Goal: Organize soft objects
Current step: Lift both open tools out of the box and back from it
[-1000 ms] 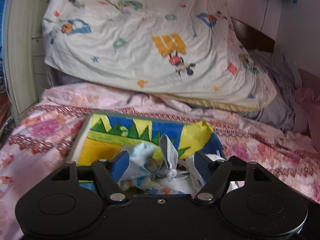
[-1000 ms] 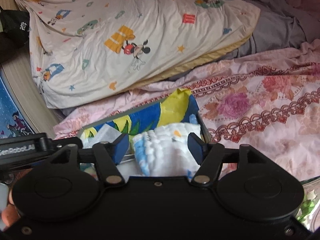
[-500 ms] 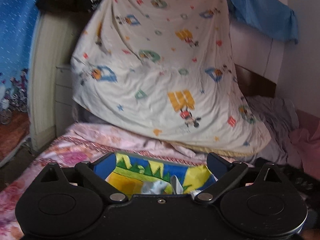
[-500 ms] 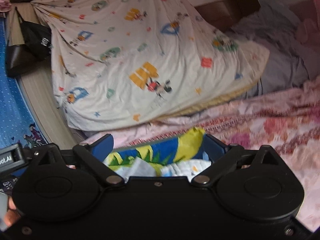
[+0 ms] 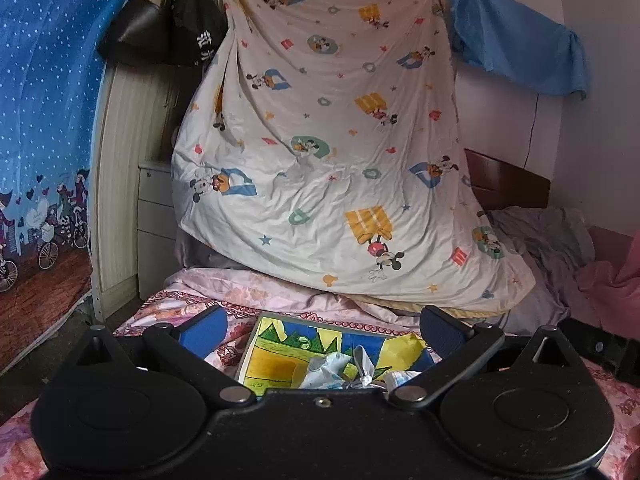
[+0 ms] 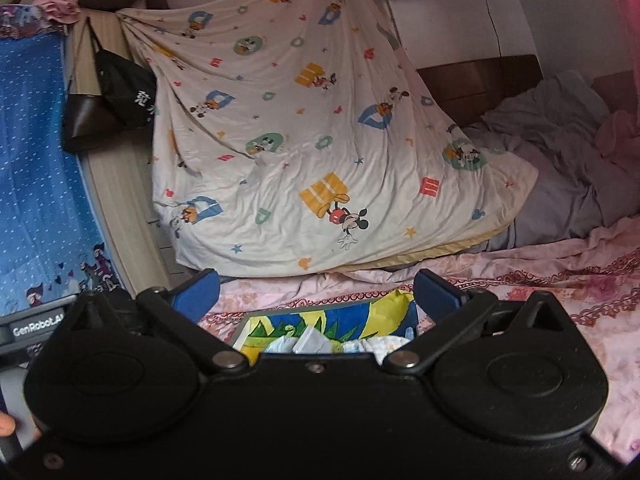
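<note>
My left gripper and right gripper are opening wide, nothing between them, soft cloths lie in the colourful box near me on the bed; best retreat clear, no snagging.

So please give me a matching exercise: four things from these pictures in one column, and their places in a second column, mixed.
Things:
1. cartoon sheet
2. black bag
3. blue cloth
4. small folded cloths

Places:
A. inside the colourful box
B. draped high on the wall, right side
C. hanging top left, by the wardrobe
D. stretched up behind the bed

Pairs: 1-D, 2-C, 3-B, 4-A
</note>
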